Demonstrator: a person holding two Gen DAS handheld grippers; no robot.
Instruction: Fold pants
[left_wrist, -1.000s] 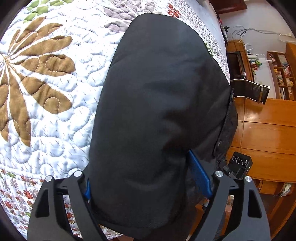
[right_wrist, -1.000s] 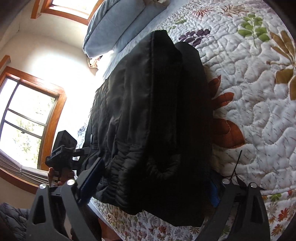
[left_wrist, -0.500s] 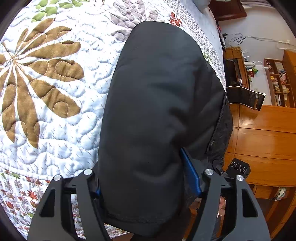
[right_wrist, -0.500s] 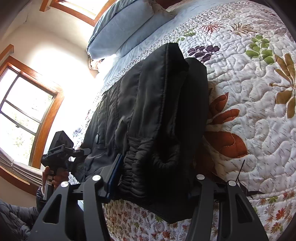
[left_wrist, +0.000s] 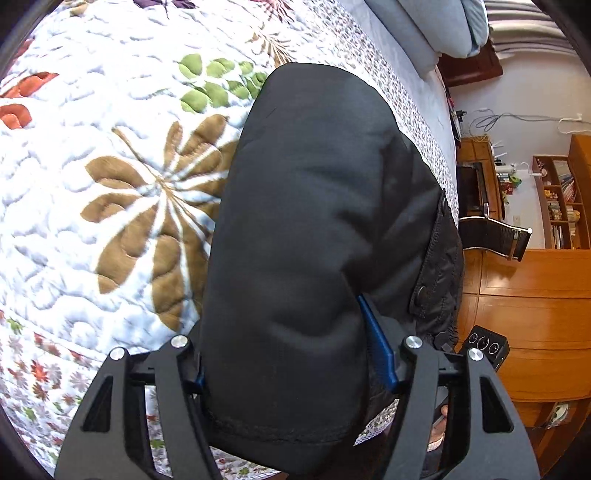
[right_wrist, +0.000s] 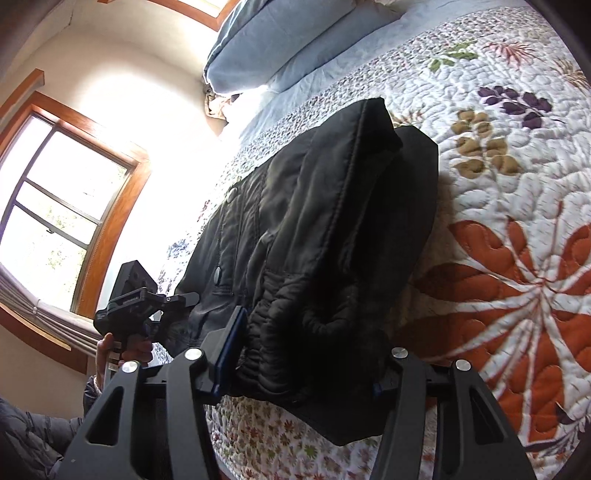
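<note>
The black padded pants (left_wrist: 317, 229) lie folded over on the quilted bed and hang between my two grippers. My left gripper (left_wrist: 291, 362) is shut on the hem end of the pants, its blue pads pressed into the cloth. My right gripper (right_wrist: 303, 354) is shut on the gathered waistband end of the pants (right_wrist: 314, 236). The left gripper also shows in the right wrist view (right_wrist: 140, 306), at the far side of the pants, held by a hand.
A floral quilt (left_wrist: 122, 177) covers the bed. Blue-grey pillows (right_wrist: 280, 40) lie at the bed's head. A wooden-framed window (right_wrist: 62, 206) is to the left. Wooden flooring (left_wrist: 528, 295), a chair (left_wrist: 491, 232) and a bookshelf (left_wrist: 561, 199) lie past the bed's edge.
Both grippers have drawn back along the bed with the pants held; the far end of the pants now sits farther from both cameras and more quilt shows.
</note>
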